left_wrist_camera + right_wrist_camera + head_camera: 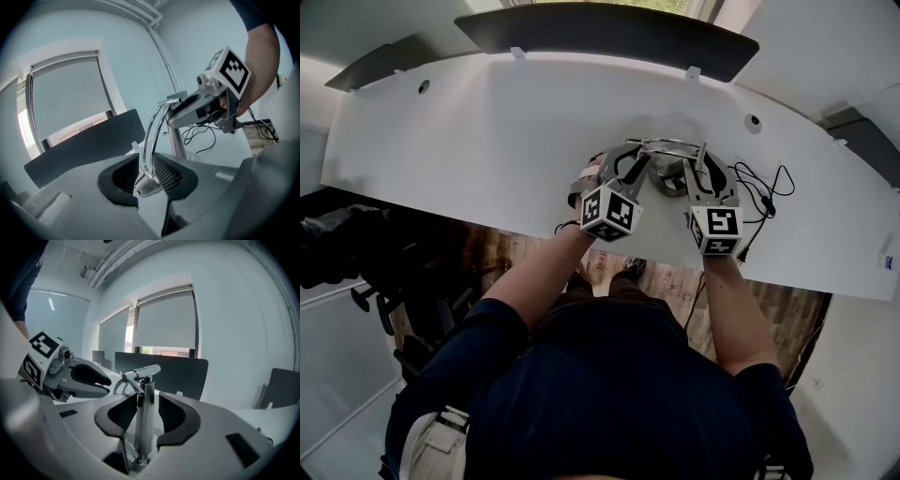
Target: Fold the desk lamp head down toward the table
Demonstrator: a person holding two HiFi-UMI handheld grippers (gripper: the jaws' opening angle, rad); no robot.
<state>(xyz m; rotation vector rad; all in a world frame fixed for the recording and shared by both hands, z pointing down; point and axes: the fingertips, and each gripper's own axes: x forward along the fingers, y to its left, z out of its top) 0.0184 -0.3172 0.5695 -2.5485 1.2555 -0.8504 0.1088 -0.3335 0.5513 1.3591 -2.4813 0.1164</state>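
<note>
A chrome desk lamp stands on the white table between my two grippers. In the left gripper view its bullet-shaped head hangs low at the end of a curved double-wire arm. That head sits between the jaws of my left gripper, and the pads stand a little apart from it. The upright lamp post rises between the jaws of my right gripper, with a gap showing beside it. From the head view, the left gripper and right gripper flank the lamp.
A black cable trails right of the lamp towards the table's near edge. A dark divider panel runs along the table's far side. An office chair stands on the floor to the left.
</note>
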